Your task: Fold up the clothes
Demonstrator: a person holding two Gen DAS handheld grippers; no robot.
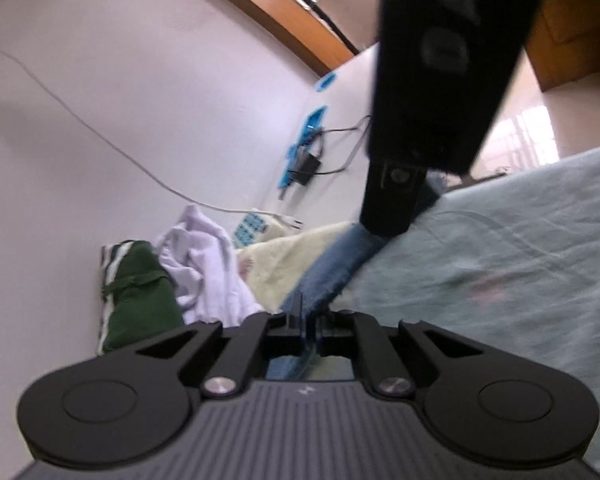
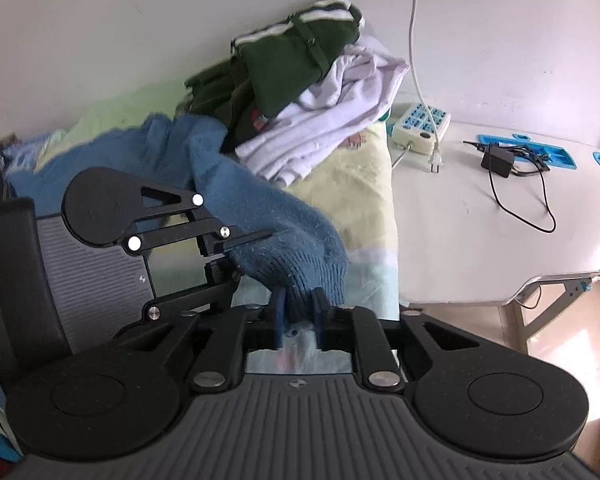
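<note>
Fuzzy blue sweater [image 2: 236, 200], ribbed cuff bunched, pinched by left gripper [image 1: 304, 320] and right gripper [image 2: 300, 320] fingers.

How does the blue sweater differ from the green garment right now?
The blue sweater is a fuzzy knit, spread out and pinched by both the right gripper and the left gripper. The green garment has white stripes and lies untouched atop the pile, beside white clothes. Neither is folded neatly.
</note>
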